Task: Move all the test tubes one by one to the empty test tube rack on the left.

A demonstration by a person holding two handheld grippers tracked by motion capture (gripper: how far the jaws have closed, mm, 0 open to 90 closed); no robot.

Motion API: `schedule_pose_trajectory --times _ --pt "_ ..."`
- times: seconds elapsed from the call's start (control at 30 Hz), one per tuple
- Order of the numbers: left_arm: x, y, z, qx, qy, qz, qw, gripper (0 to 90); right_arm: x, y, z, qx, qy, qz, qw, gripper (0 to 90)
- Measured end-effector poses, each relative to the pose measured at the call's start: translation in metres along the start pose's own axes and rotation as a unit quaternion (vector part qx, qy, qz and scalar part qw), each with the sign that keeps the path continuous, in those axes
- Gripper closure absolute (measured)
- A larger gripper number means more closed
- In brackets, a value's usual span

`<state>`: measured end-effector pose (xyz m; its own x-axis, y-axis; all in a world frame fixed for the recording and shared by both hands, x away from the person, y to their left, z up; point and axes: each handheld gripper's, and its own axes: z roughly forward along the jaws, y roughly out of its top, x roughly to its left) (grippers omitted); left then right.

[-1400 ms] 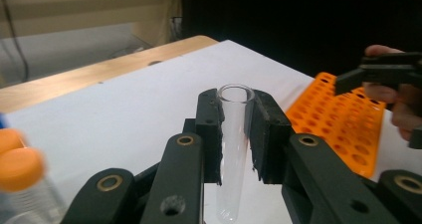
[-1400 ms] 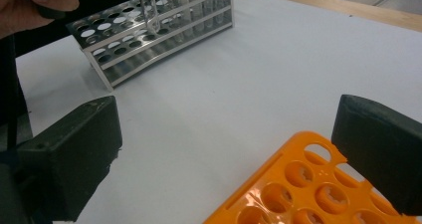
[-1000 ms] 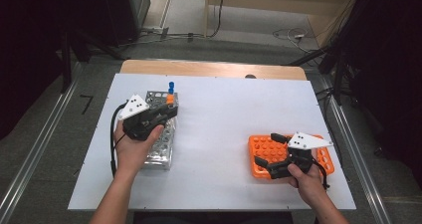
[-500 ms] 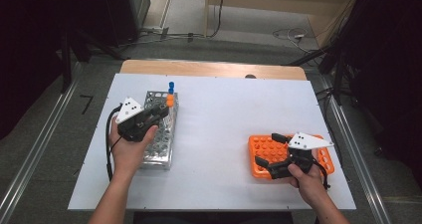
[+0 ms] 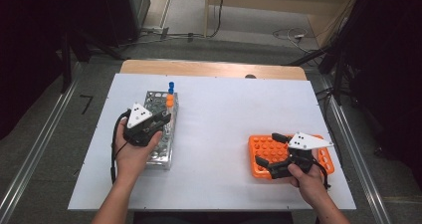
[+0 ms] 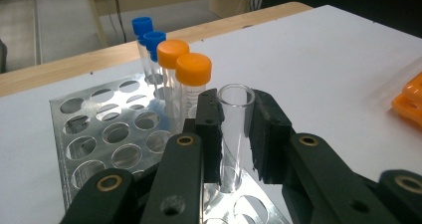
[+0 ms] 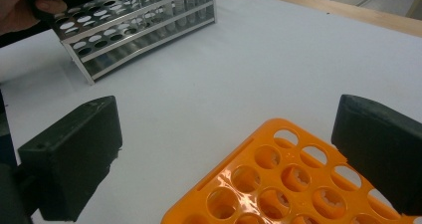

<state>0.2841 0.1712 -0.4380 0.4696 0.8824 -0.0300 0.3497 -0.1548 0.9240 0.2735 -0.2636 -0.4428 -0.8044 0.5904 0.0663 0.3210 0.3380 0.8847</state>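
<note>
White bench, wooden strip along its far edge.

Metal rack stands near the left edge, its long side running from the near edge toward the far one. At its far end four capped tubes stand in a short line: two blue-capped tubes farthest out, two orange-capped tubes next. In the left gripper view the nearer orange cap sits just behind the jaw tips, close to the left pad; it crowds that side. Many rack holes around the gripper stand open.

Orange rack lies near the right edge, toward the near right corner, well apart from the metal rack; bare bench between them.

Left gripper over the metal rack. Its jaws are closed on an uncapped clear tube: both black pads press the glass from either side, just under the rim. Tube upright, its open mouth standing just above the pad tips, its lower end down at the rack's top plate; whether it sits in a hole I cannot tell.

Right gripper over the orange rack's near left part, jaws spread wide, nothing between them. One corner of the orange rack lies below the gap, touching neither pad.
</note>
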Motion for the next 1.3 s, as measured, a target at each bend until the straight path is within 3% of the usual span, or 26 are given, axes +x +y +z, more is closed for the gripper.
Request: schedule_pose_trajectory --times 0.27,0.43,0.7,0.93,1.03,1.3 --pt "0.003 0.000 0.001 0.015 -0.011 -0.019 0.9996 74.8 0.000 0.000 0.001 0.001 -0.002 0.002 1.0000 0.0" --pt "0.003 0.001 0.001 0.016 -0.024 -0.028 0.9992 65.9 -0.001 -0.001 0.000 0.002 -0.004 0.003 1.0000 0.0" --pt "0.002 0.001 -0.004 0.002 -0.047 -0.033 0.9983 42.4 -0.005 -0.002 0.000 0.002 -0.009 0.006 0.9999 0.0" --pt "0.001 0.001 -0.011 -0.001 -0.052 -0.040 0.9978 11.0 -0.009 -0.003 -0.003 0.001 -0.017 0.004 0.9998 0.0" --pt "0.002 0.000 -0.016 -0.002 -0.055 -0.037 0.9978 1.6 -0.010 -0.004 -0.004 0.002 -0.019 0.005 0.9998 0.0" --pt "0.004 -0.011 -0.034 -0.018 -0.058 -0.042 0.9973 0.0 -0.018 -0.007 -0.007 0.004 -0.028 0.013 0.9995 0.0"
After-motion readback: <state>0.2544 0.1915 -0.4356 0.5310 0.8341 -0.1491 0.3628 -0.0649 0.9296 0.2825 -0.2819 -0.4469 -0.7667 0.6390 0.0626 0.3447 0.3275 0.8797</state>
